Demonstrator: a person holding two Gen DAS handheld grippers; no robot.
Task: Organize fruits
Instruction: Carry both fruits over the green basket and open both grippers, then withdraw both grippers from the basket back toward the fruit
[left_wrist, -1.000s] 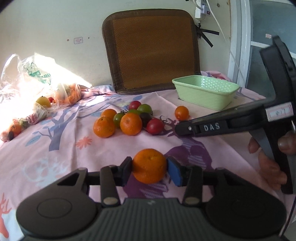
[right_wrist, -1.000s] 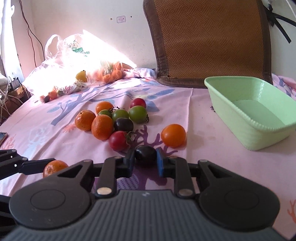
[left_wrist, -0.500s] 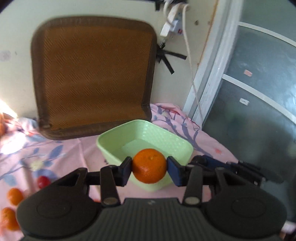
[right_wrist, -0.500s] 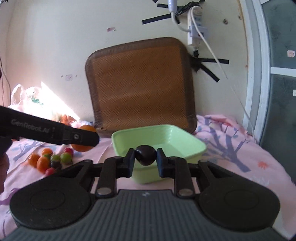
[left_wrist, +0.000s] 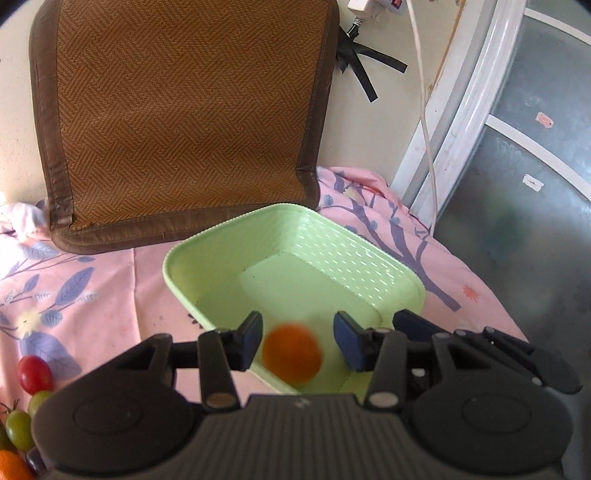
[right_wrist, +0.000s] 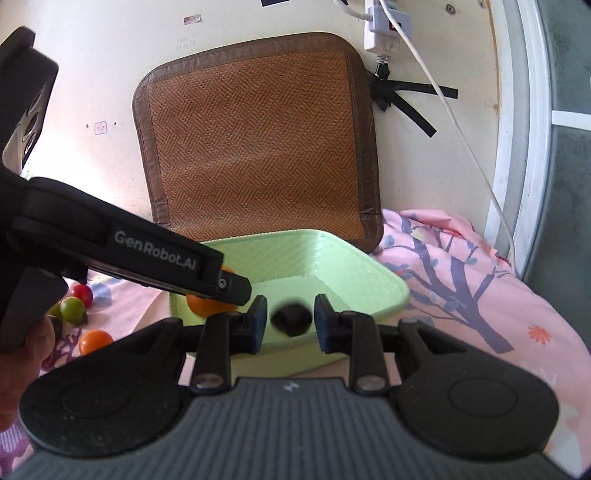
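Releasing step, both loads: left gripper fingers spread, blurred orange loose between them over green basket; right gripper fingers spread, dark tomato likewise. Next: withdraw, fetch remaining fruit.

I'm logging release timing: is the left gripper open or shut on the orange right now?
Open. The left gripper has clear gaps between its pads and the blurred orange, which sits over the green basket.
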